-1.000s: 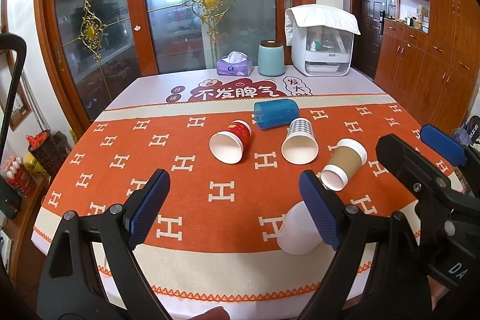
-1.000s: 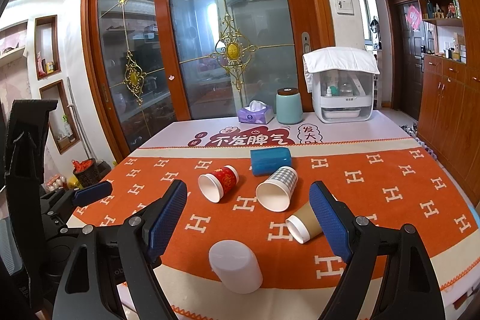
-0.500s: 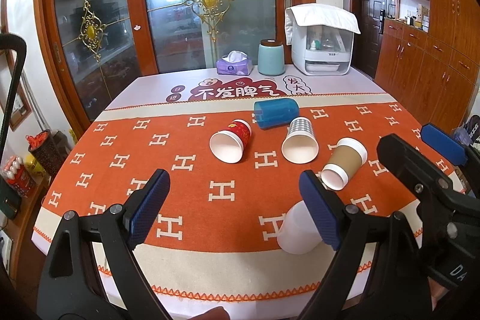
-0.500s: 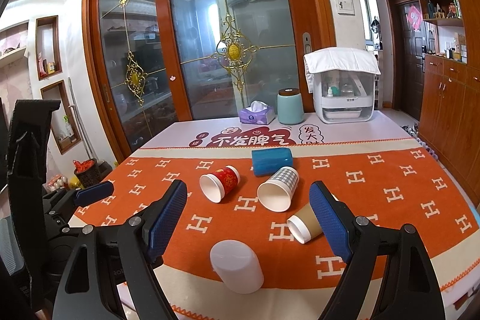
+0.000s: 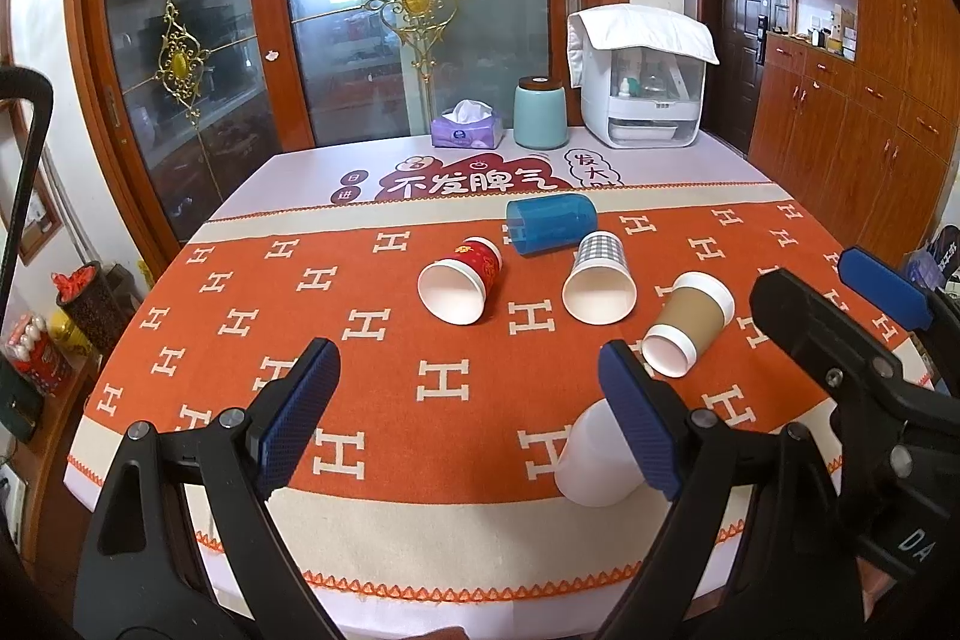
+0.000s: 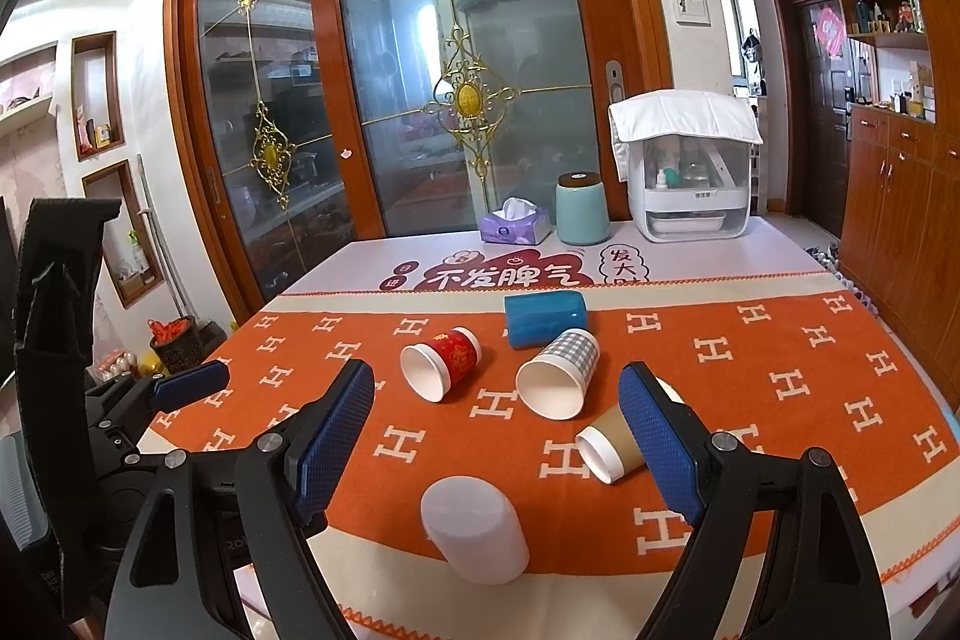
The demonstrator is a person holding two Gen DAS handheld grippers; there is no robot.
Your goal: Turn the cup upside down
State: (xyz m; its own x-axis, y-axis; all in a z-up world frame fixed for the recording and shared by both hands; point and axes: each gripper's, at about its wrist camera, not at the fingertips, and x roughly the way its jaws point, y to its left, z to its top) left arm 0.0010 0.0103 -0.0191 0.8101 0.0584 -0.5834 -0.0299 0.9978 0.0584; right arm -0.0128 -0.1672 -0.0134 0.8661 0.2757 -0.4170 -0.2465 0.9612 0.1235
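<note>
Several cups lie on their sides on the orange tablecloth: a red paper cup, a checked paper cup, a brown sleeved cup, a blue plastic cup, and a white translucent cup nearest the front edge. My left gripper is open and empty above the front of the table. My right gripper is open and empty, with the white cup just below and between its fingers.
At the table's far end stand a purple tissue box, a teal canister and a white appliance under a cloth. Glass sliding doors stand behind. Wooden cabinets line the right wall. A red-filled pot sits left of the table.
</note>
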